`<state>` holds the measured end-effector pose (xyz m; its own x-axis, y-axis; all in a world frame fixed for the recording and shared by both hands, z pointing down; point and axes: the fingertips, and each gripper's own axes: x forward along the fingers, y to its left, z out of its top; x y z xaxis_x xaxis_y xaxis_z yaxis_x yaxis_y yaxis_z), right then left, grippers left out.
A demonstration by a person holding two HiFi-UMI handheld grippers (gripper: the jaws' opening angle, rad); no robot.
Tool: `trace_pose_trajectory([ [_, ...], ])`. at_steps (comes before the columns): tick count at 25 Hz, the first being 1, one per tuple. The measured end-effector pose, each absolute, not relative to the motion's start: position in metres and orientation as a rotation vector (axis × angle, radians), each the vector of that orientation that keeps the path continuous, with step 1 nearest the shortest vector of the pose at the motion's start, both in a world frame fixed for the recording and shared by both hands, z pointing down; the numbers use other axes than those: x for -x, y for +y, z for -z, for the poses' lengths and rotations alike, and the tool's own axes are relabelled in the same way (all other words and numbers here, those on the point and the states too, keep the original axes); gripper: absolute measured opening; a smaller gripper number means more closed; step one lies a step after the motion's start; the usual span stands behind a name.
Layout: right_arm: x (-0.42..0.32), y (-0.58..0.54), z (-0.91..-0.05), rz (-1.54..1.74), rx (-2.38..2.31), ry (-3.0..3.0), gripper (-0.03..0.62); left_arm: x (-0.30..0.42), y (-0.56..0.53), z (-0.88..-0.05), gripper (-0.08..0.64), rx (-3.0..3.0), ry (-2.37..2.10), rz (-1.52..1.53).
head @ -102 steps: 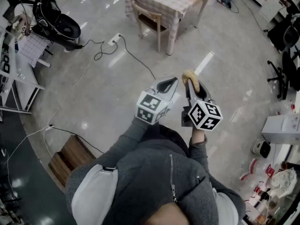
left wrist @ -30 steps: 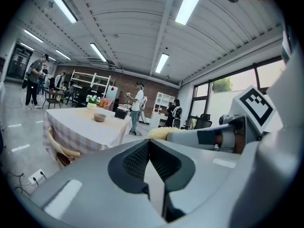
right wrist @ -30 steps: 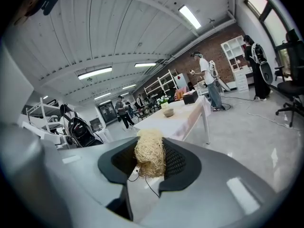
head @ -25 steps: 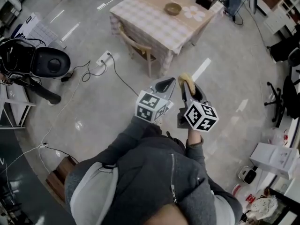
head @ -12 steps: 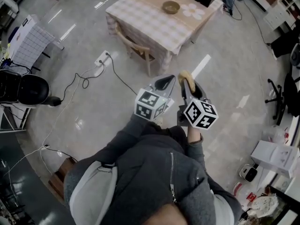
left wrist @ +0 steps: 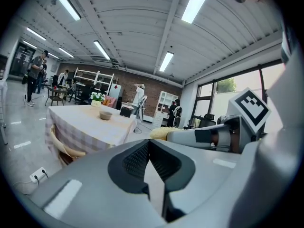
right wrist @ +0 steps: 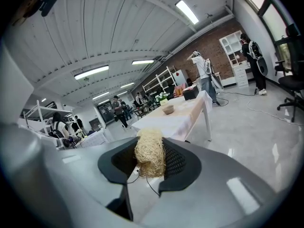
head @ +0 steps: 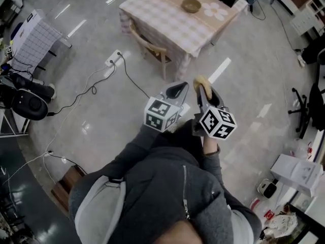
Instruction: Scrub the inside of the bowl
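The left hand-held gripper (left wrist: 150, 146) is carried with its jaws pressed together and nothing between them. The right hand-held gripper (right wrist: 151, 159) is clamped on a straw-coloured fibrous scrubber (right wrist: 149, 151), whose tuft sticks out past the jaw tips. Both are held side by side in front of the person's grey jacket (head: 172, 197), above the pale polished floor (head: 101, 105) and well apart from the desk (head: 162, 22). The bowl (head: 191, 5) — small, brown and upright — is seen on that desk, which is covered by a checked cloth; it stands toward the far end, near a white flower-shaped mat (head: 216, 11). A wooden chair (head: 147, 47) is drawn up against the desk's near side. A white power strip (head: 114, 61) lies on the floor beside the chair, and a dark cable runs from it — nothing is touched by either hand-held gripper except the scrubber.
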<state>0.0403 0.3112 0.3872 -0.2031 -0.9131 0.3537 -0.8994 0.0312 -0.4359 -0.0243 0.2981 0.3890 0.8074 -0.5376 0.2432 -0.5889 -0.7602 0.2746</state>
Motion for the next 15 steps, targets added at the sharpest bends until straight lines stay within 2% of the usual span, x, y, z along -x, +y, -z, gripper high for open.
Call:
trace_pose_trajectory([
  [15,-0.045,0.299,-0.380,0.893,1.968,2.257,0.123,0.023,0.289,-0.382,0.009,-2.661,-0.877,-0.199],
])
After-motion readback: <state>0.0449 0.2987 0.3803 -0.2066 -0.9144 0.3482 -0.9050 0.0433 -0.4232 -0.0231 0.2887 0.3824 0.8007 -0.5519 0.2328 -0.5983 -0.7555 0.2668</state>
